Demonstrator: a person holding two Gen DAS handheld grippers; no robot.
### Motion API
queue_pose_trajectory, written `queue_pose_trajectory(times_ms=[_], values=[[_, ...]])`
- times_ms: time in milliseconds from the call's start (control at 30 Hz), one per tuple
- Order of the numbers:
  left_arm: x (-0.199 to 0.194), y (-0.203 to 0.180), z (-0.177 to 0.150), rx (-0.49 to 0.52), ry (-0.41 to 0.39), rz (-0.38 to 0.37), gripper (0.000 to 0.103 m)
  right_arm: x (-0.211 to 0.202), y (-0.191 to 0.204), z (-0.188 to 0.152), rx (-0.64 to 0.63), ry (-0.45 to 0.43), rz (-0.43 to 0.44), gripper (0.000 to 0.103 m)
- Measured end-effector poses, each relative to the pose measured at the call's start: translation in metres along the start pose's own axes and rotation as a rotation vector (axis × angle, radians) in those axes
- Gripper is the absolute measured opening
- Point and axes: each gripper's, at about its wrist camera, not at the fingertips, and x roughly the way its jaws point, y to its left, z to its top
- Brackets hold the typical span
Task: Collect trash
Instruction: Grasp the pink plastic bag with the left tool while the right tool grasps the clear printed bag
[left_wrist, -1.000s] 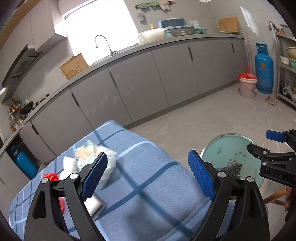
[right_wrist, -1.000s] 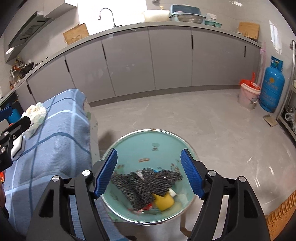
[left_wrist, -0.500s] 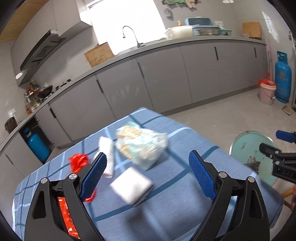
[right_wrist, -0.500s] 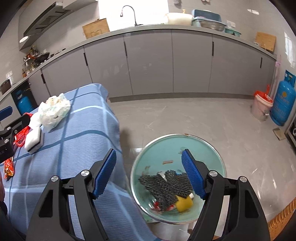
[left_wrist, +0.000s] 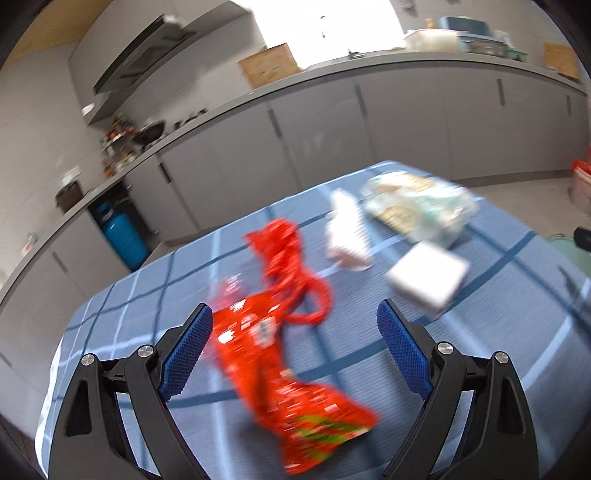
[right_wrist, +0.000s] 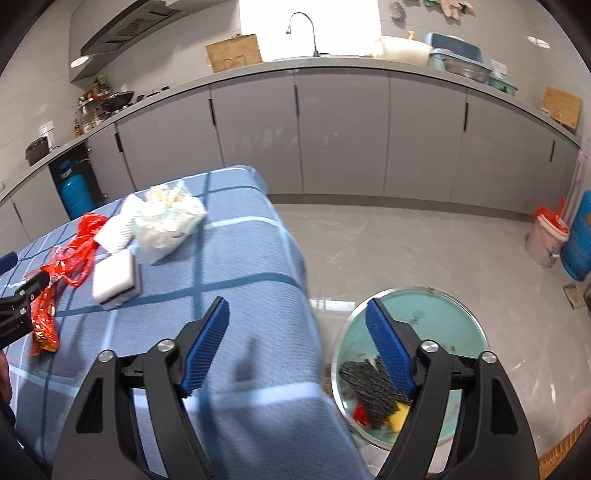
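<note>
Left wrist view: the left gripper (left_wrist: 293, 338) is hanging spread wide over the red snack wrapper (left_wrist: 280, 354) lying on the blue checked tablecloth (left_wrist: 498, 332) — apparently lining up a grab.

Right wrist view: the right gripper (right_wrist: 297, 347) is waiting unclenched, empty — poised between cloth and the teal basin (right_wrist: 443, 321) that is holding collected trash.

- Grey cabinets (right_wrist: 340, 136) under a long curved counter.
- Tap (right_wrist: 303, 27) before a bright window.
- Pale marble floor (right_wrist: 424, 251).
- Blue gas cylinder (right_wrist: 75, 190), left.
</note>
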Motion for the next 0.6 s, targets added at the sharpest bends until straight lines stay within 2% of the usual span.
queue_pose_trajectory(times_ms=[300, 500, 600], values=[[0.005, 0.072, -0.018, -0.110, 0.043, 0.124, 0.089, 0.011, 0.054, 0.022, -0.076, -0.012, 0.082, 0.079], [0.013, 0.097, -0.019, -0.168, 0.063, 0.152, 0.090, 0.018, 0.083, 0.031, -0.130, -0.009, 0.113, 0.081], [0.016, 0.104, -0.020, -0.204, 0.083, 0.129, 0.090, 0.024, 0.096, 0.040, -0.153, -0.019, 0.120, 0.082]])
